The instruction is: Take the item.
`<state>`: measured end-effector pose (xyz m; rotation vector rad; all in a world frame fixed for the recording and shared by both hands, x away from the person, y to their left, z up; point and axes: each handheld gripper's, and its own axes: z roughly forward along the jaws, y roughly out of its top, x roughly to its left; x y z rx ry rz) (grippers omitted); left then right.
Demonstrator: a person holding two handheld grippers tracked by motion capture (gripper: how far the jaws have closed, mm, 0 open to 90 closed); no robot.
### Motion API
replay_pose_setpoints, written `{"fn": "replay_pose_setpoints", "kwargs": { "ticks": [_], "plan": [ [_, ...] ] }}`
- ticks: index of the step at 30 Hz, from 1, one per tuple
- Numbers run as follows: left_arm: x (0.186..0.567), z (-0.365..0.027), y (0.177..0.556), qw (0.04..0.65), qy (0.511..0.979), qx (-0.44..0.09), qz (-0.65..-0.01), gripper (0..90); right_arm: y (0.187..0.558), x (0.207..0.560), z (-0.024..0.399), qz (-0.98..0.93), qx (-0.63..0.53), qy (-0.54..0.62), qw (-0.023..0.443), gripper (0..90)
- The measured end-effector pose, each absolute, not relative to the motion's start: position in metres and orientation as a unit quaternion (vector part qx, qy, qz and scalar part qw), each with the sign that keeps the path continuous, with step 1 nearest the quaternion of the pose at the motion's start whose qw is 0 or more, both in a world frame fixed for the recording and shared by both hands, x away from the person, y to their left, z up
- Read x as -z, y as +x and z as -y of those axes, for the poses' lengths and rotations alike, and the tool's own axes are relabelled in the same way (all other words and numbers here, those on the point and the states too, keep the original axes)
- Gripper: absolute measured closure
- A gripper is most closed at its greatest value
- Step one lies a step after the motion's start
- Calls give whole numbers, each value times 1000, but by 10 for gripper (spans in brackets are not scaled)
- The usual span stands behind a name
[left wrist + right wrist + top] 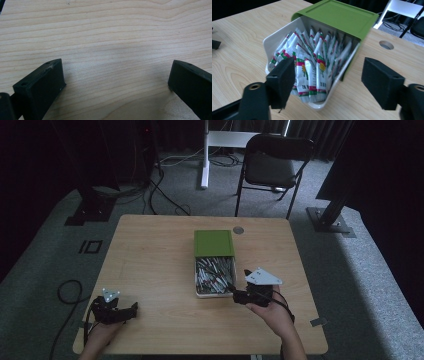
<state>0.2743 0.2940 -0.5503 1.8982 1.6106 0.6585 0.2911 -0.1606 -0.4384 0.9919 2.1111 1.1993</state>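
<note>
High view: a white box (215,279) with a green lid (214,243) lies mid-surface (150,250), long axis running from near edge to far edge, lid end toward the far edge. The right gripper (239,296) sits at its near right corner; the left gripper (131,310) rests near the near left corner.

Left gripper view: jaws wide apart over bare wood.

Right gripper view: jaws apart, framing the box's open end, packed with upright sachets (312,62).

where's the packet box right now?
In the high view the white box of packets sits right of the table's centre, green lid slid toward the far edge, with the right gripper at its near right corner.
</note>
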Motion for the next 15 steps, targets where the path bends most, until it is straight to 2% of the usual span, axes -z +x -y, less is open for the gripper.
{"fn": "replay_pose_setpoints", "kwargs": {
  "ticks": [5, 13, 14, 15],
  "plan": [
    [550, -294, 274, 279, 708, -245, -601, 13, 295, 441, 151, -789, -436, 357, 245, 352],
    [550, -294, 274, 279, 708, -245, -601, 13, 297, 449, 138, -806, -429, 332, 236, 410],
    [550, -294, 274, 279, 708, -245, -601, 13, 299, 452, 135, -811, -421, 329, 237, 452],
    [550, -294, 274, 279, 708, -245, -601, 13, 299, 452, 135, -811, -421, 329, 237, 452]
  ]
}}
